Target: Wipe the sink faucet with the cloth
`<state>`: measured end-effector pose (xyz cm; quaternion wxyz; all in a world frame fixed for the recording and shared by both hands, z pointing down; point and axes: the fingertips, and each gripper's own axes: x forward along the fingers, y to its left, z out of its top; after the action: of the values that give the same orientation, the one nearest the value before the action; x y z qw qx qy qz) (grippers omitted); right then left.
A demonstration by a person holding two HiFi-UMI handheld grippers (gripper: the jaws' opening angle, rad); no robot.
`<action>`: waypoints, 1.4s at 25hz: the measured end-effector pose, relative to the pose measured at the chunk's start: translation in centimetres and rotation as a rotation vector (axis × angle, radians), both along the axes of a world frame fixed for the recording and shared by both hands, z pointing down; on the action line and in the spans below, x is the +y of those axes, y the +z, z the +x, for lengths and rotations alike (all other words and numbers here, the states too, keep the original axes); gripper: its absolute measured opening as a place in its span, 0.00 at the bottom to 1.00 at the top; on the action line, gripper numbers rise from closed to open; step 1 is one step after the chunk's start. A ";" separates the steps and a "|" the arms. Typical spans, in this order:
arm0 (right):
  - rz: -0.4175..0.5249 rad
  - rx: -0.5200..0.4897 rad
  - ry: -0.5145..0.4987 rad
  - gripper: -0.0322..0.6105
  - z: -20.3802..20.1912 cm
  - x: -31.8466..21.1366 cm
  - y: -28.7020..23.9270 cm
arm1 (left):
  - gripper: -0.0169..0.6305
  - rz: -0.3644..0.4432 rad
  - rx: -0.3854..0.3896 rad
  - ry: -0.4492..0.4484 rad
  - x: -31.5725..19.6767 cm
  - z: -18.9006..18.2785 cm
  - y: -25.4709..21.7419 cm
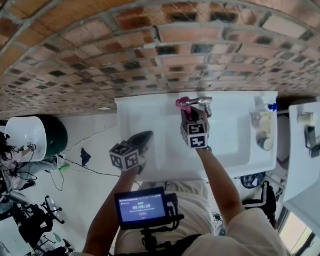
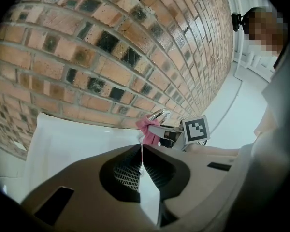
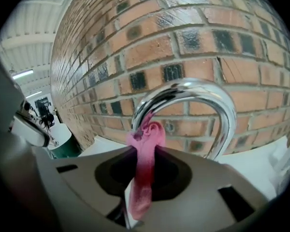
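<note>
The right gripper (image 3: 145, 151) has its jaws pinched tight on the pink cloth, with a fold bulging above them and a tail hanging below. The left gripper (image 2: 141, 154) has its jaws pressed together on nothing and hovers over the left half of the basin, well apart from the work.

A brick wall (image 1: 149, 47) rises behind the white sink (image 1: 141, 113). At the middle of the sink's back edge stands the chrome gooseneck faucet (image 3: 205, 93), its arch curving forward toward the basin. The cloth (image 3: 145, 144) touches the spout end of that arch, on its left side in the right gripper view.

The wiping step seems to be in hand, with contact made only at the spout tip. The next move probably calls for drawing the cloth up and over the arch, pressed to the metal, then down to the base.
</note>
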<state>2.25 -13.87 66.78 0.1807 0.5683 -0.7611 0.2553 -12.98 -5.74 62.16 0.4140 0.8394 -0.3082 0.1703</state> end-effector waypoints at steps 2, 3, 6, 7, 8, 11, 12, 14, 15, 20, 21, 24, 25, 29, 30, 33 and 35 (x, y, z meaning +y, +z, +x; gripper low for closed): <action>-0.009 -0.032 0.019 0.16 0.4 0.1 -0.3 | 0.02 0.000 -0.002 0.004 0.2 0.4 0.0; -0.015 -0.048 0.029 0.16 0.6 0.1 -0.4 | 0.02 0.000 -0.004 0.007 0.4 0.6 0.0; -0.029 -0.091 0.068 0.16 1.3 -0.1 -0.4 | 0.02 0.002 -0.014 0.013 0.7 0.9 0.0; -0.034 -0.102 0.084 0.16 1.6 -0.2 -0.4 | 0.02 0.003 -0.016 0.012 0.7 0.9 0.0; -0.043 -0.112 0.100 0.16 1.9 -0.2 -0.5 | 0.02 0.004 -0.018 0.012 0.8 0.9 -0.1; -0.058 -0.124 0.121 0.16 2.7 -0.3 -1.3 | 0.02 0.007 -0.025 0.016 1.0 0.8 -0.3; -0.061 -0.123 0.118 0.16 2.7 -0.3 -1.5 | 0.02 0.010 -0.029 0.020 1.1 0.9 -0.4; -0.078 -0.138 0.124 0.16 2.9 -0.1 -1.6 | 0.02 0.017 -0.037 0.027 1.3 0.9 -0.5; -0.088 -0.160 0.147 0.16 3.3 -0.1 -1.5 | 0.02 0.019 -0.039 0.028 1.4 0.9 -0.5; -0.051 -0.346 0.310 0.16 7.8 -0.8 -3.5 | 0.02 0.021 -0.041 0.033 1.7 1.1 -0.6; -0.060 -0.393 0.313 0.16 8.0 -0.8 -3.8 | 0.02 0.021 -0.042 0.033 1.8 1.0 -0.6; -0.099 -0.553 0.363 0.16 8.0 -0.2 -3.9 | 0.02 0.020 -0.043 0.032 1.9 1.0 -0.6; -0.107 -0.605 0.397 0.16 8.2 0.0 -3.8 | 0.02 0.020 -0.045 0.035 1.9 1.1 -0.6; -0.130 -0.725 0.563 0.16 9.5 0.4 -2.2 | 0.02 0.029 -0.041 0.036 1.7 1.3 -1.0; -0.138 -0.746 0.604 0.16 9.8 0.5 -1.6 | 0.02 0.030 -0.041 0.033 1.7 1.2 -1.1; -0.160 -0.825 0.710 0.16 10.3 0.5 -0.2 | 0.02 0.034 -0.041 0.028 1.7 0.9 -1.3; -0.171 -0.859 0.773 0.16 10.3 0.3 0.5 | 0.02 0.034 -0.040 0.025 1.8 0.7 -1.3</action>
<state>12.52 -13.58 67.32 -0.2049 0.6338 -0.4801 0.5708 -12.32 -3.98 60.82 0.3914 0.8465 -0.3088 0.1870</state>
